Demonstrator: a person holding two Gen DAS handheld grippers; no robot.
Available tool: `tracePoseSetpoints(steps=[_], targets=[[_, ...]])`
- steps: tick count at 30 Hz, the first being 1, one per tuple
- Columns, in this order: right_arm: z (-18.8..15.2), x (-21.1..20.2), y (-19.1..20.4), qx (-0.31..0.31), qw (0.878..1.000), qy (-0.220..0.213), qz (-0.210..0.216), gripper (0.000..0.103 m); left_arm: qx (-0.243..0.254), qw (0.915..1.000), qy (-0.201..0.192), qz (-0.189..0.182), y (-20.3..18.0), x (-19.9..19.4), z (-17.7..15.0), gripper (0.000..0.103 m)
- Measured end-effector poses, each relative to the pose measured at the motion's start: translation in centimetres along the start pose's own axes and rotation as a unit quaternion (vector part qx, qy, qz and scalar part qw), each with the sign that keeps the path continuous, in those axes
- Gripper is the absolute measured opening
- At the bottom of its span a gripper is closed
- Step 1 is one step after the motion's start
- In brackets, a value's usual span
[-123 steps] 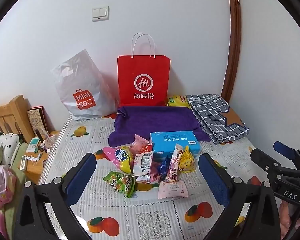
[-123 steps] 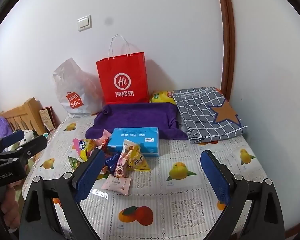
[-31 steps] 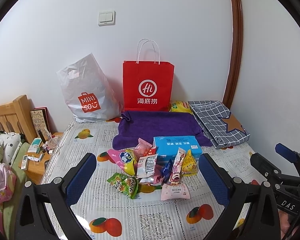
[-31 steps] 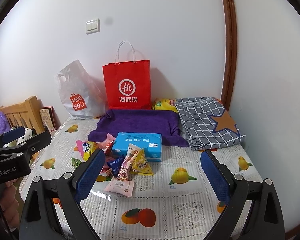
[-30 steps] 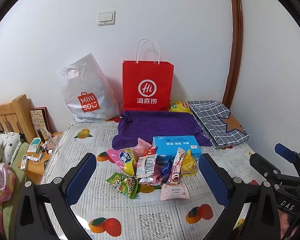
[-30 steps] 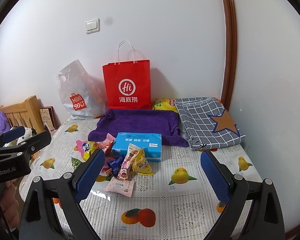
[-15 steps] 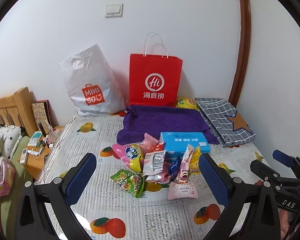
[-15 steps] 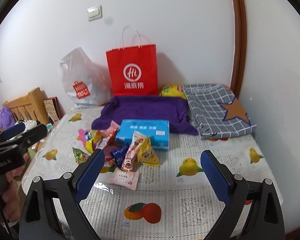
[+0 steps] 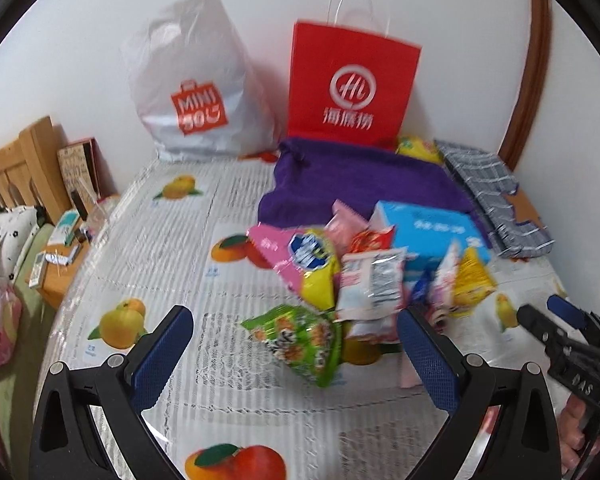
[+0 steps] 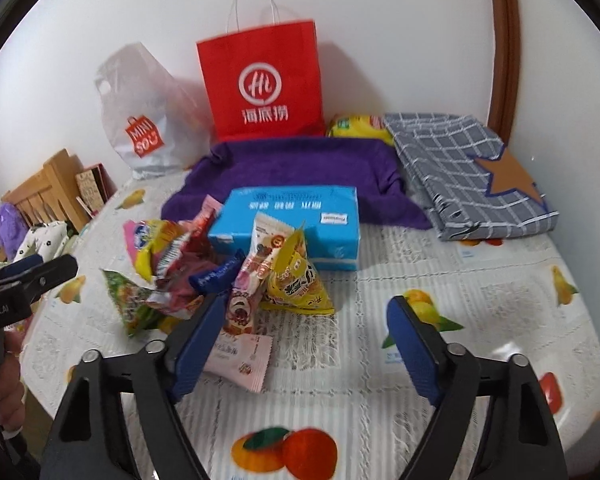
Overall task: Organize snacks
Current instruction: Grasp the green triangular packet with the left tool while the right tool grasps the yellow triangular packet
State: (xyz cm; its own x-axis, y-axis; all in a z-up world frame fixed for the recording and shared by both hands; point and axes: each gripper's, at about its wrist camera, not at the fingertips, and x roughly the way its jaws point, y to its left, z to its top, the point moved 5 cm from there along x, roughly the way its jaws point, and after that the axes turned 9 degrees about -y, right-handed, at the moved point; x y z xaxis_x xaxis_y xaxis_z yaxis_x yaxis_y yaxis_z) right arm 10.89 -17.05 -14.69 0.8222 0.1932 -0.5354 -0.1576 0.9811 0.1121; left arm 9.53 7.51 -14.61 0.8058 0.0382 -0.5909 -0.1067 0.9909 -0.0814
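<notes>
Crinkled foil snack packets (image 10: 220, 276) lie heaped against the front of a rectangular blue carton (image 10: 288, 220). Left gripper (image 9: 296, 356) stands wide, empty, before that carton. Right gripper (image 10: 304, 332) is closing, nothing between its ribbed blue pads (image 10: 412, 344).

A red paper bag (image 10: 262, 88) with white handles is stood against the white wall, and a white plastic bag (image 9: 198, 92) is leaned beside it. A purple towel (image 10: 300, 168) is spread in front of them, with a folded grey checked cloth (image 10: 464, 176) laid just beside it. A wooden headboard (image 9: 14, 172) is seen at the left edge.
</notes>
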Motion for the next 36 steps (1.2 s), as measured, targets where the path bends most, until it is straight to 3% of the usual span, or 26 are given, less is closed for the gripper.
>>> tracePoseSetpoints(steps=[12, 21, 25, 28, 33, 36], targets=[[-1.5, 6.8, -0.2, 0.008, 0.999, 0.031, 0.002, 0.06, -0.024, 0.9988, 0.043, 0.004, 2.7, 5.1, -1.8, 0.102], [-2.1, 9.9, -0.1, 0.019, 0.998, 0.054, 0.023, 0.059, -0.002, 0.9976, 0.069, -0.003, 1.7, 7.3, -2.9, 0.102], [-2.0, 10.4, 0.0, 0.021, 0.998, 0.053, 0.033, 0.053, 0.004, 0.9966, 0.082, -0.006, 1.1, 8.2, -3.2, 0.099], [-2.0, 10.3, -0.1, 0.019, 0.998, 0.05, 0.039, 0.051, 0.003, 0.9957, 0.092, -0.014, 0.8, 8.9, -3.7, 0.093], [-2.3, 9.3, -0.7, 0.013, 0.998, 0.054, 0.04, 0.05, -0.006, 0.9934, 0.104, -0.05, 0.0, 9.1, -4.1, 0.062], [-2.5, 8.4, -1.4, 0.015, 0.998, 0.049, 0.035, 0.05, 0.002, 0.9929, 0.105, -0.057, -0.6, 9.1, -4.3, 0.054]])
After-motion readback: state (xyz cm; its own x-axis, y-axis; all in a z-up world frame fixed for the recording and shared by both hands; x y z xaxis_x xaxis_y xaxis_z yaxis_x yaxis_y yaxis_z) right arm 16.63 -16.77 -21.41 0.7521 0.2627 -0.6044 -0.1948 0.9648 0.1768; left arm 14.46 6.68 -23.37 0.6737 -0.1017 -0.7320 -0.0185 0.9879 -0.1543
